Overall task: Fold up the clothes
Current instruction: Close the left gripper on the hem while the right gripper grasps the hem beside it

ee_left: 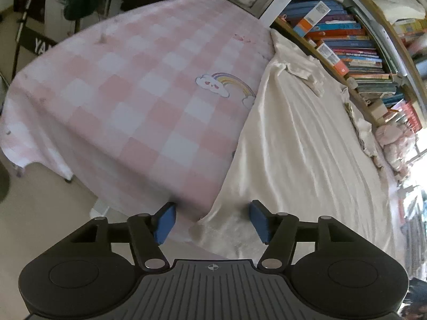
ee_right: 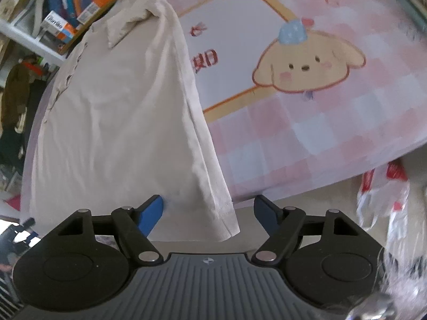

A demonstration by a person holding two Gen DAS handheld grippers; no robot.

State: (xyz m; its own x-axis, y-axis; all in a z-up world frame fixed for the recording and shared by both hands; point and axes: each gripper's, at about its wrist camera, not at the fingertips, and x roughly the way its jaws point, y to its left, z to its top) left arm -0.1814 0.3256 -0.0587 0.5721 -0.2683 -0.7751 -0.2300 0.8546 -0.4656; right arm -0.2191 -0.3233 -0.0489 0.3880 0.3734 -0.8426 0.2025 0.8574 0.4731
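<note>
While both grippers hang out at the near edge of the bed, the cream collared shirt [ee_left: 301,144] is spread flat on the pink checked sheet [ee_left: 138,101], collar end toward the bookshelf [ee_left: 347,45] and hem draping over the bed's near edge. The left gripper [ee_left: 210,222] has its blue pads spread wide with nothing between them, sitting right over a bottom corner of the shirt where it meets the bare sheet. The right gripper [ee_right: 208,217] is just as wide, empty too, and the other hem corner hangs down between its fingers without touching either one as far as I can see. From that side the shirt [ee_right: 114,122] lies next to a cartoon puppy print [ee_right: 307,64]. Some crinkly plastic bags [ee_right: 384,194] sit on the floor off to the right.
</note>
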